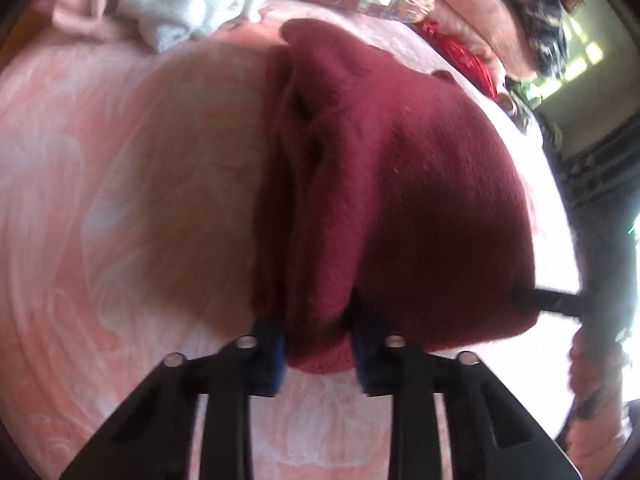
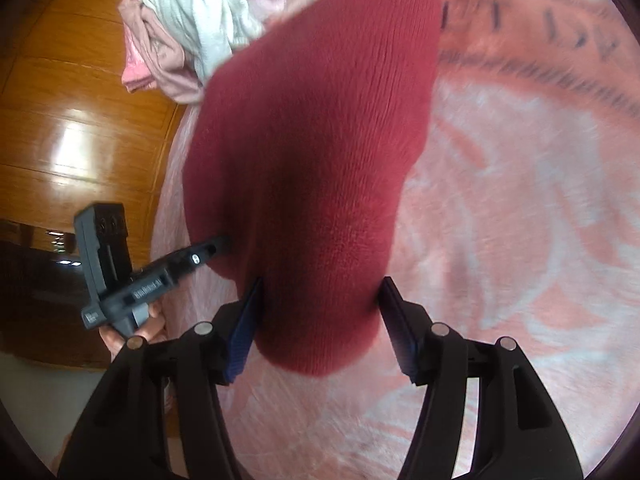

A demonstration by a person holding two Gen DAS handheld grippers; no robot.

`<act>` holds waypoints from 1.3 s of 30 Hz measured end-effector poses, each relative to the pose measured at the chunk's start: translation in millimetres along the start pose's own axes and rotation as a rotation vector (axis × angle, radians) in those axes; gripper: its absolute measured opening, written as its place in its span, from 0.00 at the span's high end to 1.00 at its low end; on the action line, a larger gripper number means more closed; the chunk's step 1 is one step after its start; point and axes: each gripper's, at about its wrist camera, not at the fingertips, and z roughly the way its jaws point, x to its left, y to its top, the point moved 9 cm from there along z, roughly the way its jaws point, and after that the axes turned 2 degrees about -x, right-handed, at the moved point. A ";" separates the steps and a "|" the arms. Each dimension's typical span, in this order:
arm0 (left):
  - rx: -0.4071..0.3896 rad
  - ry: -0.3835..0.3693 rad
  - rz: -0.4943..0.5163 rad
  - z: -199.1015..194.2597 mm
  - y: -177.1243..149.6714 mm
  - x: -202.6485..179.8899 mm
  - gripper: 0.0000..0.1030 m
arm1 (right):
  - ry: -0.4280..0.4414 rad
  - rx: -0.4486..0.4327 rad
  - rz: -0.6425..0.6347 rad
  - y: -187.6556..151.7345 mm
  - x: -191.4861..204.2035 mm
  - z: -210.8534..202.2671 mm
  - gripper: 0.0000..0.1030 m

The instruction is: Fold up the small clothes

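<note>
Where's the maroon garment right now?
The maroon garment lies on the pink bedspread, its near edge between both grippers' fingers, in front of the clothes pile.

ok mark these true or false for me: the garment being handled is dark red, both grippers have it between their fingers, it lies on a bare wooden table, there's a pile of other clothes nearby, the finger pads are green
1. The garment is dark red. True.
2. Both the left gripper and the right gripper have it between their fingers. True.
3. It lies on a bare wooden table. False: it lies on a pink patterned bedcover.
4. A pile of other clothes lies nearby. True, pale and pink pieces beyond the garment.
5. The finger pads are green. False: they are blue.
</note>
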 end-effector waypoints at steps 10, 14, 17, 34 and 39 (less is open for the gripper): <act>-0.137 0.047 0.011 -40.5 26.9 14.1 0.87 | 0.019 0.005 -0.105 -10.7 28.1 -7.8 0.44; -0.080 0.082 0.019 -6.7 18.5 25.2 0.86 | -0.036 0.017 -0.100 -16.6 14.1 2.6 0.55; -0.106 0.108 0.067 -2.4 13.9 22.0 0.85 | -0.127 0.023 -0.137 -20.5 2.7 8.7 0.70; -0.215 0.045 0.060 -61.7 70.3 7.2 0.17 | -0.208 -0.111 -0.188 17.0 13.1 -64.1 0.33; -0.172 0.176 0.056 -20.0 137.2 8.6 0.17 | -0.214 -0.130 -0.074 76.4 -5.7 -64.5 0.29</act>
